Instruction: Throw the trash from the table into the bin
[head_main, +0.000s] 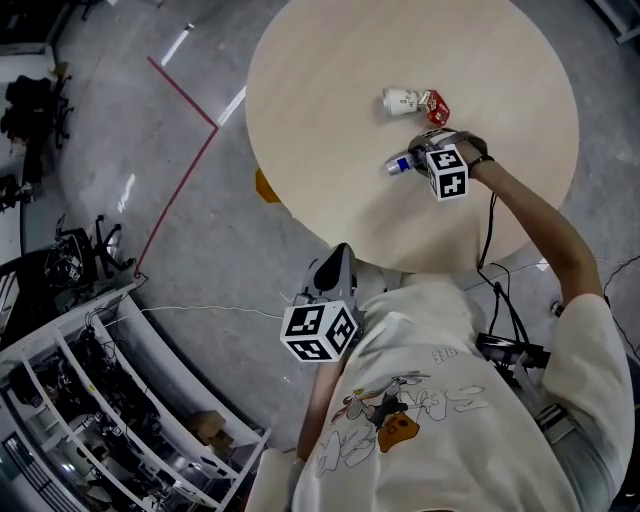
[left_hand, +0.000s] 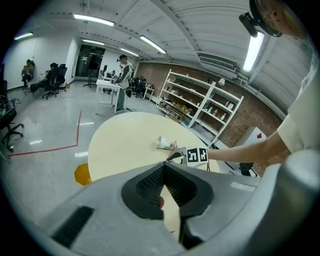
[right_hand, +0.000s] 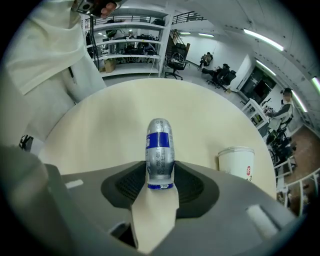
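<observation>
Nearest, left tool (head_main: 335, 262) has its jaws together, empty. Right tool (right_hand: 160, 172) is clamped on a silver bottle (right_hand: 159, 145) lying on the worktop (right_hand: 100, 130). Its long axis runs along the jaws, rounded end pointing away; the blue label's writing is unreadable. Beyond lies a paper cup (right_hand: 235, 162).

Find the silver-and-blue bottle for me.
In the head view the bottle lies right of centre on the round table, one end between the right gripper's jaws. It is just nearer the person than the tipped paper cup and red wrapper.
</observation>
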